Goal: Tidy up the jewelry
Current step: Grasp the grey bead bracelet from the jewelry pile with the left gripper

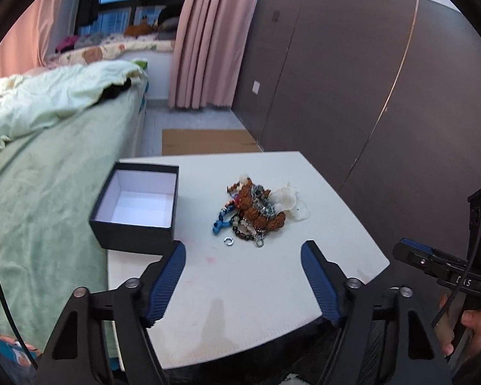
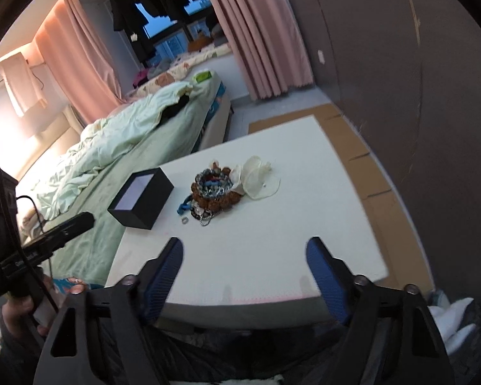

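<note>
A pile of jewelry (image 1: 256, 211) lies mid-table: brown bead bracelets, a silver chain, a blue cord, dark beads, a small silver ring (image 1: 228, 241) and a white fabric flower (image 1: 287, 203). An open black box (image 1: 138, 208) with a white, empty inside stands left of the pile. My left gripper (image 1: 243, 250) is open and empty above the near table, short of the pile. My right gripper (image 2: 245, 250) is open and empty, also short of the pile (image 2: 213, 192). The box (image 2: 141, 197) shows there too.
The white table (image 1: 256, 288) stands beside a bed with green bedding (image 1: 48, 160) on the left. A dark wall panel (image 1: 368, 96) runs on the right. Cardboard (image 1: 208, 141) lies on the floor beyond the table. Pink curtains (image 1: 205, 48) hang at the back.
</note>
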`<state>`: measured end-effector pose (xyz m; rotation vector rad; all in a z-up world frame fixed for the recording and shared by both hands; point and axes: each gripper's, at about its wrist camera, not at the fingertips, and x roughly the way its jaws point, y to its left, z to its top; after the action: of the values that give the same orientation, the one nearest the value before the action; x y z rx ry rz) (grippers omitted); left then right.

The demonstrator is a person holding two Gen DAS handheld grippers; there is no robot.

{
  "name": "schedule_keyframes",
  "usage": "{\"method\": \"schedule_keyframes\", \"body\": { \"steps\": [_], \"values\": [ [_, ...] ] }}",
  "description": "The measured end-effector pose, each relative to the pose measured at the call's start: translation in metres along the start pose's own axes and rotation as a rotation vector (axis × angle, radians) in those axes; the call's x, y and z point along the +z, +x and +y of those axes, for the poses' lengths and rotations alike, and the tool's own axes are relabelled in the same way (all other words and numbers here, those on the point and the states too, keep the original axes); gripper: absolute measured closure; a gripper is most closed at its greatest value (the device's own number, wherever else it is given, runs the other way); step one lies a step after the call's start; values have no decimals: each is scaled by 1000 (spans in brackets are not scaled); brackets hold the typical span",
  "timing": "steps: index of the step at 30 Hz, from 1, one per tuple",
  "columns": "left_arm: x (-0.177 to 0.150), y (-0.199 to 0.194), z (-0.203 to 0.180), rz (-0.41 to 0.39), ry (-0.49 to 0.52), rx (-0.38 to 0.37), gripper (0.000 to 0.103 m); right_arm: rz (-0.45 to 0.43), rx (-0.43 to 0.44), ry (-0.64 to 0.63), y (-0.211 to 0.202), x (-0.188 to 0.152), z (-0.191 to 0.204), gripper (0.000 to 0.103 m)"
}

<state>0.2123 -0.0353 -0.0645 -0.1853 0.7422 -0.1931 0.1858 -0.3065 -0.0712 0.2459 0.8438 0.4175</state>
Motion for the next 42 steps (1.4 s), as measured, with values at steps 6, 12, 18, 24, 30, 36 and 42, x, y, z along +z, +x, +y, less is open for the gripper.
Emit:
{"method": "schedule_keyframes", "body": {
  "steps": [6,12,18,24,30,36,42],
  "values": [
    [13,36,7,52,-48,-47,46,46,35,39,36,13,-8,37],
    [29,66,11,85,-87,-80,65,83,83,102,70,33,-15,43],
    [49,90,18,115,-112,-109,67,131,130,130,106,51,-16,50],
    [62,112,22,152,-132,-107,67,193,177,180,148,64,-18,57],
    [66,128,25,200,-148,-107,67,234,180,226,179,69,-22,73],
    [72,142,17,234,-142,-95,67,246,193,256,183,69,-33,100],
    [73,157,2,256,-92,-55,67,175,232,220,144,76,-33,101]
  ]
}}
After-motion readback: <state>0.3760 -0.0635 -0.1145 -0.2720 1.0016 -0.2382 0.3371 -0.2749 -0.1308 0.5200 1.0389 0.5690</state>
